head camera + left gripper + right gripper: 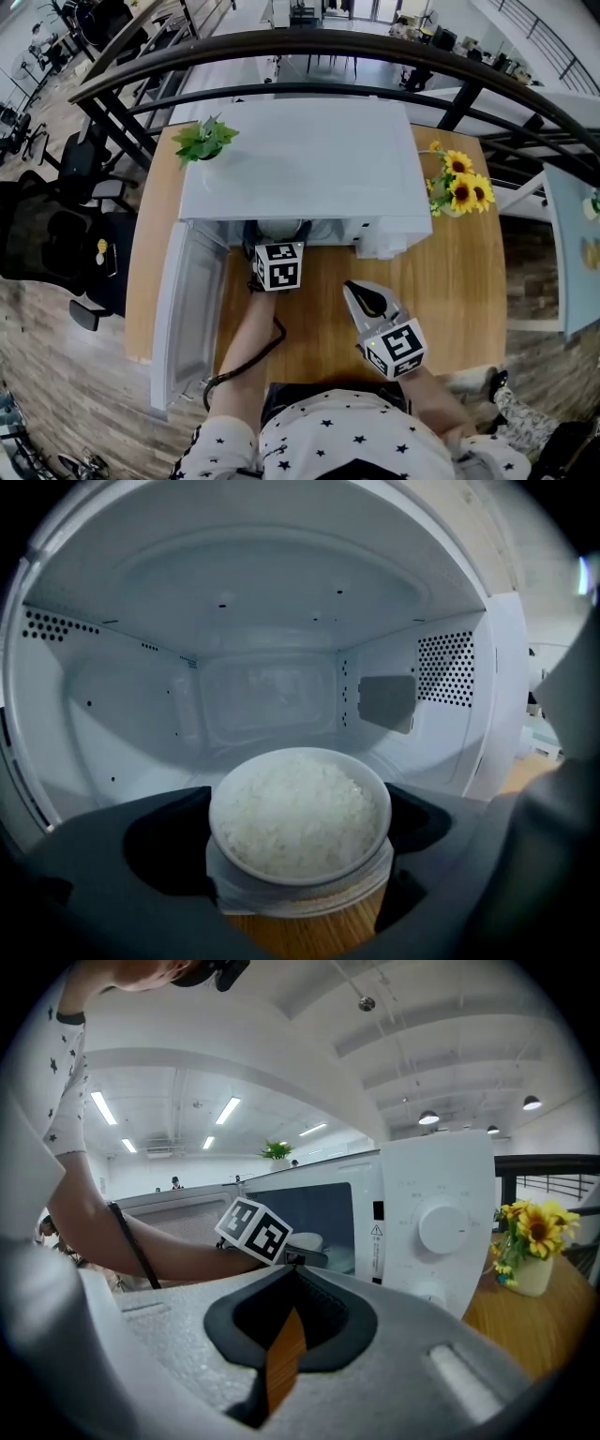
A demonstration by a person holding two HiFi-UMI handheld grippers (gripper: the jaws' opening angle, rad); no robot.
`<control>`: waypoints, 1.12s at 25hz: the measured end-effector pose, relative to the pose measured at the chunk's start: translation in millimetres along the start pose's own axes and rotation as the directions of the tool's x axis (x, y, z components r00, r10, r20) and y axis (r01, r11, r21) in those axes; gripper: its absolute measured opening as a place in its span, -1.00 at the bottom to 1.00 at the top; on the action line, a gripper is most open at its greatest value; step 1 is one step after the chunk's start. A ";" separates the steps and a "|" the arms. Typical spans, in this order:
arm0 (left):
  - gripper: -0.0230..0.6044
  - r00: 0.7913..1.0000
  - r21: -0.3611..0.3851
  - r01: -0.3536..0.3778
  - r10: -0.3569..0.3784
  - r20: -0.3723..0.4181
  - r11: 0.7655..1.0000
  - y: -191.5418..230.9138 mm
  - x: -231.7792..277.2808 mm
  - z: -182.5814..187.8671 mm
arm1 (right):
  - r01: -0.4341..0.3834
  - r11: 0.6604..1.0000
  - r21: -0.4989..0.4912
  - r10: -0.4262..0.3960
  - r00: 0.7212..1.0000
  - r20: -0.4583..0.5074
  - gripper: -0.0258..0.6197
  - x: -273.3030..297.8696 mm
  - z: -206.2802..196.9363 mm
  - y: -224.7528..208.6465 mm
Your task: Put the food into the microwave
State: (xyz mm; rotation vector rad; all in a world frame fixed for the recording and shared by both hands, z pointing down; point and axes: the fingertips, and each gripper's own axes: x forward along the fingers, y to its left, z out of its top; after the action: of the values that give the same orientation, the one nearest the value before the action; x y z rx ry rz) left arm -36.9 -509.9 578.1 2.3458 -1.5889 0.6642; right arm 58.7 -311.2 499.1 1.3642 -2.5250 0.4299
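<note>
A white bowl of rice point(298, 813) sits between the jaws of my left gripper point(298, 844), which is shut on it at the mouth of the open white microwave point(300, 159). The empty cavity point(272, 696) lies straight ahead, and table wood shows under the bowl. In the head view the left gripper point(277, 236) reaches under the microwave's front edge, so the bowl is hidden there. My right gripper point(351, 287) rests low over the table in front of the control panel, jaws shut with nothing in them. From the right gripper point(291, 1274) view the bowl point(305, 1241) shows at the opening.
The microwave door point(187, 309) hangs open to the left, past the table edge. A small green plant point(206, 141) stands on the microwave's top. A vase of sunflowers point(459, 187) stands on the wooden table point(450, 281) to the right. A dark railing point(309, 42) runs behind.
</note>
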 end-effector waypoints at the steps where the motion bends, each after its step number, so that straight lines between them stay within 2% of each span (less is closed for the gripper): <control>1: 0.76 1.000 0.000 0.000 0.000 0.000 1.000 0.2 -3.5 -0.2 | 0.000 1.000 -0.002 0.000 1.000 0.003 -0.91 -1.4 0.6 2.4; 11: 0.76 0.998 -0.028 0.041 -0.040 0.042 0.999 -13.1 -65.8 0.9 | 0.014 0.999 -0.028 -0.013 0.999 0.050 -0.90 -27.8 9.3 33.0; 20: 0.76 0.992 -0.057 0.124 -0.122 0.042 0.991 -36.6 -133.2 -9.3 | 0.051 0.998 -0.032 -0.047 0.994 0.098 -0.90 -60.0 7.8 56.7; 24: 0.75 0.986 -0.059 0.149 -0.143 0.086 0.987 -45.6 -165.5 -7.0 | 0.065 0.997 -0.034 -0.060 0.991 0.116 -0.90 -70.9 7.2 65.8; 26: 0.69 0.985 -0.056 0.147 -0.141 0.102 0.988 -48.3 -181.9 -6.2 | 0.070 0.997 -0.037 -0.064 0.990 0.125 -0.90 -75.6 7.6 71.1; 28: 0.54 0.984 -0.060 0.140 -0.132 0.122 0.988 -49.6 -198.6 -5.0 | 0.073 0.997 -0.040 -0.067 0.989 0.134 -0.90 -79.8 8.8 76.6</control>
State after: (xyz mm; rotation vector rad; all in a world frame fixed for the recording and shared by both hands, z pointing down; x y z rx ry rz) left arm -53.8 -326.6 488.5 2.4561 -1.4551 0.4433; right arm 36.4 -213.0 452.6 1.5062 -2.5641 0.2759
